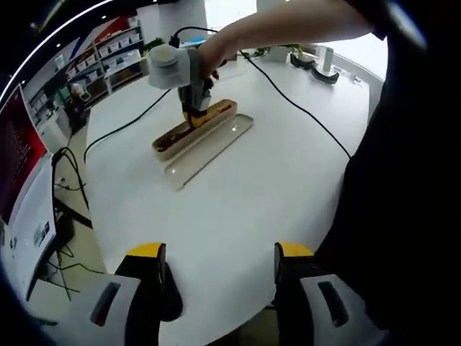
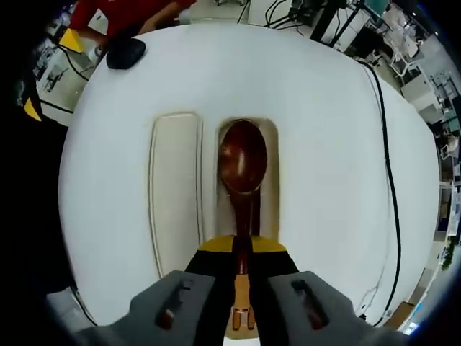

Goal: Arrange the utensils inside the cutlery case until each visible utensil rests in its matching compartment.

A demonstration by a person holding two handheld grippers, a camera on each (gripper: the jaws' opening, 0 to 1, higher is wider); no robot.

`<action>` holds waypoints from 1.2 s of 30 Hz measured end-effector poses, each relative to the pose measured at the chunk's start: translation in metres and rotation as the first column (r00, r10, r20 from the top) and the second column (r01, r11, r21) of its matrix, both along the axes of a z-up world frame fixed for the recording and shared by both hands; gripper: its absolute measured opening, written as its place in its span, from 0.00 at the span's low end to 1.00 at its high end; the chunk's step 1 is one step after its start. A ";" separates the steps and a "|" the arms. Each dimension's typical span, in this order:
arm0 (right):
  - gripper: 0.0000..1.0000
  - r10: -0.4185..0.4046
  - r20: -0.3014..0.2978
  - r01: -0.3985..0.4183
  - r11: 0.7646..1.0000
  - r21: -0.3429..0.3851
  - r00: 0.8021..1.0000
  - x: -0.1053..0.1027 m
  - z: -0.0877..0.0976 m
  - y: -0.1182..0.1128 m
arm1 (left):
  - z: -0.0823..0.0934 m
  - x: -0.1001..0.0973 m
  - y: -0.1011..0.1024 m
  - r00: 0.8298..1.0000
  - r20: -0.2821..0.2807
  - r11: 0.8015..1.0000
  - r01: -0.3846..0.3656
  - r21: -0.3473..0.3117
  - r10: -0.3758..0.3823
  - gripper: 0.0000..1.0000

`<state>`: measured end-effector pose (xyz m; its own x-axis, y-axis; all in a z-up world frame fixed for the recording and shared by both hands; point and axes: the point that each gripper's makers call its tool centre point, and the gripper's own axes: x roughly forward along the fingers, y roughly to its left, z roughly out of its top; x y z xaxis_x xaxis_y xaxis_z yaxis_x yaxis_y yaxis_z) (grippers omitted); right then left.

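The left gripper view takes in the scene from afar: the round white desk [image 1: 238,187], with the cutlery case [image 1: 193,130] well away from the left claw [image 1: 220,254], whose yellow-tipped jaws stand wide apart over the near edge of the desk with nothing between them. In that view the right claw [image 1: 196,108] points down into the case, a bare forearm [image 1: 288,29] stretching to it from the upper right. A black cable [image 1: 302,108] trails across the desk beyond the case, and shelving [image 1: 108,61] stands past the desk's far edge.

The right gripper view looks straight along the case [image 2: 268,194], a shallow, cream-coloured trough with rounded ends. Just beside it on the left lies its lid [image 2: 175,191], a flat panel of the same shape and smooth finish, running parallel. Inside the case rests a glossy dark reddish-brown spoon [image 2: 243,169], its oval bowl toward the far end and its slim handle running back toward the camera. The right claw [image 2: 243,258] is pressed together on that handle, pinching it near its end over the case's near end.
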<state>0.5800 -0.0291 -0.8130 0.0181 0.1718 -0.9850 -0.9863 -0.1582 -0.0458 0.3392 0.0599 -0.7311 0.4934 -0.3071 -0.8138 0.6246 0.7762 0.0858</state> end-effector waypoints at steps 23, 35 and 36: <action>0.50 -0.335 0.103 0.263 0.865 0.427 0.936 -0.008 0.077 -0.041 | 0.008 0.008 -0.001 0.999 0.043 1.000 0.027 -0.003 -0.027 0.63; 0.48 -0.476 0.120 0.396 0.827 0.399 0.871 -0.058 0.072 -0.133 | 0.020 0.026 -0.009 0.983 0.086 0.985 0.154 0.076 -0.160 0.63; 0.48 -0.493 0.114 0.415 0.818 0.400 0.862 -0.060 0.071 -0.139 | 0.021 0.027 -0.008 0.982 0.089 0.983 0.160 0.084 -0.167 0.63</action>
